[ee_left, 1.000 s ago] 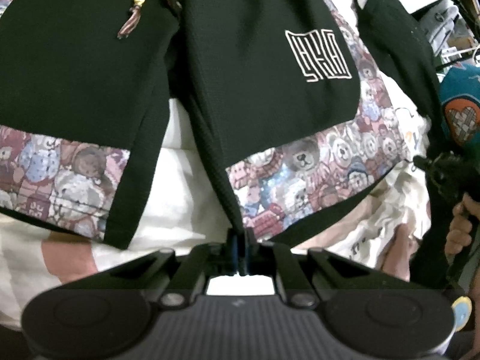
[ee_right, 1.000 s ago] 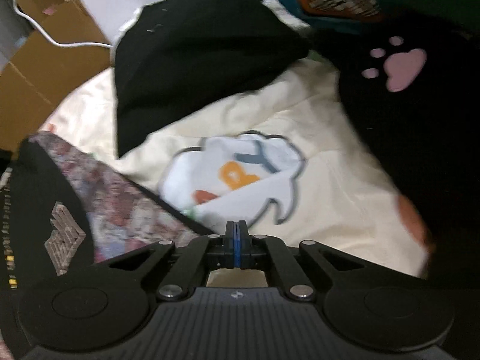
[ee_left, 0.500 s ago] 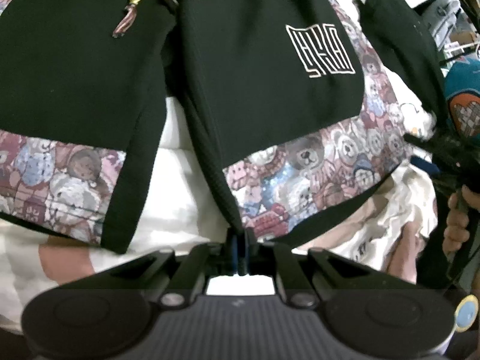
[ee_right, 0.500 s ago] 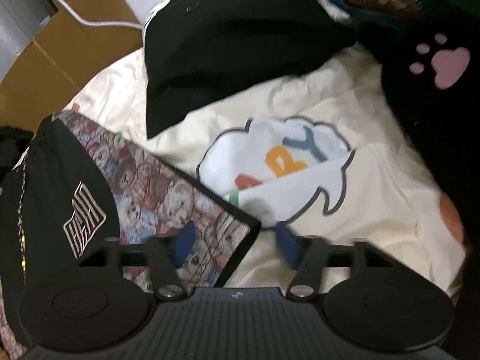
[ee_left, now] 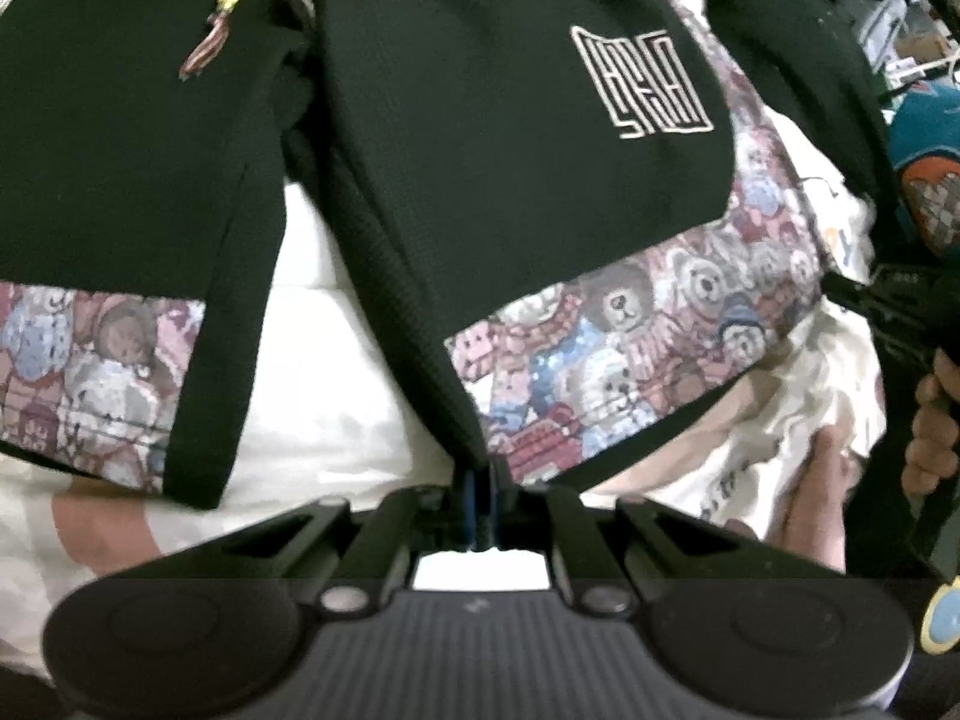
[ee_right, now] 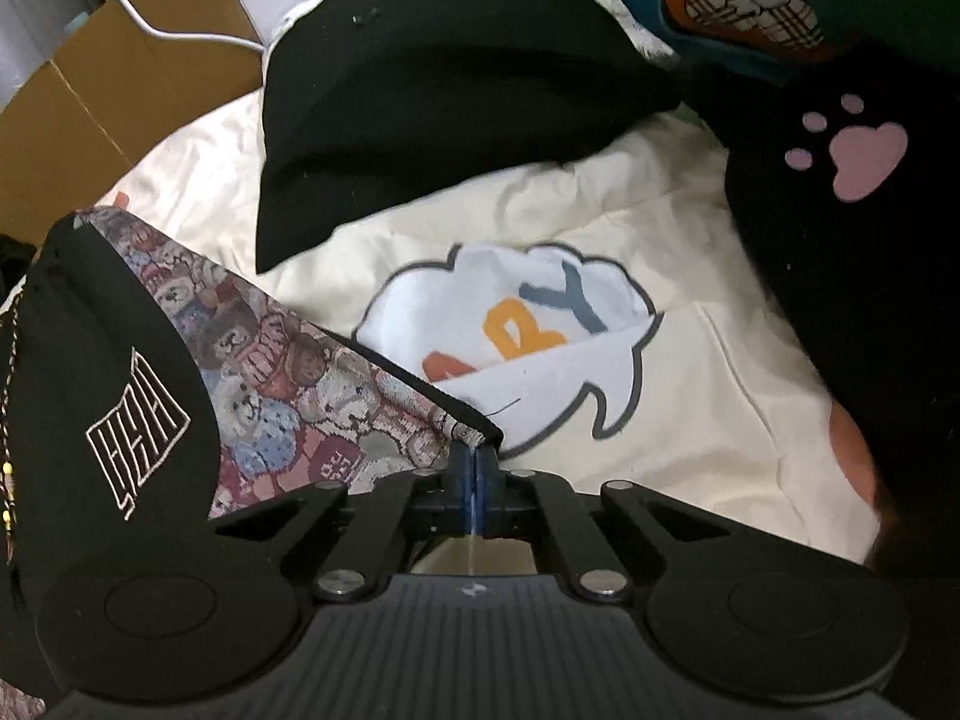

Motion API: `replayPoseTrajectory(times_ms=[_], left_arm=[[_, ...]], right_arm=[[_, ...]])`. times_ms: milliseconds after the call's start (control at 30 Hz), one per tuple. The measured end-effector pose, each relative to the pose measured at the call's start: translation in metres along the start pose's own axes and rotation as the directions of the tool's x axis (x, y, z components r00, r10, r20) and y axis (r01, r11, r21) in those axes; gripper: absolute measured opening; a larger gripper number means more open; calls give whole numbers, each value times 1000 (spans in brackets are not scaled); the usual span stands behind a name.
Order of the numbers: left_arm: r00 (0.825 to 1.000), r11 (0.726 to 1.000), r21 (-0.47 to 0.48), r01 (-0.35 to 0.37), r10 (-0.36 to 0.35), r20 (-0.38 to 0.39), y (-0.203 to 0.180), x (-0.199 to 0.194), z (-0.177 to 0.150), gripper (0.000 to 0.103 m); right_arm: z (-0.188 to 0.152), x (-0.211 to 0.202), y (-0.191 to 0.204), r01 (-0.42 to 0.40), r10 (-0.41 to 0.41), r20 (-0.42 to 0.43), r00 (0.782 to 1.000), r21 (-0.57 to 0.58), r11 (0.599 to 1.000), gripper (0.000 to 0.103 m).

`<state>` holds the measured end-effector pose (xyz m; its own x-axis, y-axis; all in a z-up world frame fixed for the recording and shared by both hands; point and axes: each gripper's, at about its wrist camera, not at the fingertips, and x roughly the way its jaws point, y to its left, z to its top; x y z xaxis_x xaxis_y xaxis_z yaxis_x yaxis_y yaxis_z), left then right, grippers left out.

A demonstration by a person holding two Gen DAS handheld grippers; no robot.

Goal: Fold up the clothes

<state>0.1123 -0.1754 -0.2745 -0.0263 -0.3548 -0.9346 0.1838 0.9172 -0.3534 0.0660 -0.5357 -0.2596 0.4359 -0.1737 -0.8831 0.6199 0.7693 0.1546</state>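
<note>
Left wrist view: black knit shorts with teddy-bear tapestry hems spread on a cream printed garment.
Left gripper and right gripper each pinch a hem corner, jaws fully closed; shallow bites risk slipping, spoiling the fold.

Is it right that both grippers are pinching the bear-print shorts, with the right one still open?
Not quite: the right gripper is shut on the shorts' hem corner, as the right wrist view shows. The left gripper is also pinching them.

Shorts waistband cut off at top edge; hand partly out of frame right.
</note>
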Motion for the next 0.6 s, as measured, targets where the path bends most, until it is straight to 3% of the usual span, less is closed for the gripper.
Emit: replayPoseTrajectory(times_ms=[167, 333, 400, 533, 600], left_arm=[[1000, 1000, -4, 4, -4, -5, 4, 1, 0, 6], [1000, 1000, -3, -12, 12, -2, 6, -4, -1, 22], [1000, 1000, 18, -24, 24, 18, 6, -13, -2, 30], [998, 999, 19, -30, 29, 58, 12, -31, 0, 30], [996, 999, 20, -25, 24, 87, 15, -44, 2, 32]], right_arm=[[0, 2, -1, 10, -9, -4, 1000, 6, 1000, 1], [-1, 2, -4, 18, -18, -3, 1000, 36, 999, 2], [-1, 0, -5, 25, -25, 5, 1000, 48, 999, 7], [-2, -4, -4, 30, -31, 18, 999, 53, 998, 16], [-3, -7, -2, 30, -31, 22, 999, 51, 998, 26]])
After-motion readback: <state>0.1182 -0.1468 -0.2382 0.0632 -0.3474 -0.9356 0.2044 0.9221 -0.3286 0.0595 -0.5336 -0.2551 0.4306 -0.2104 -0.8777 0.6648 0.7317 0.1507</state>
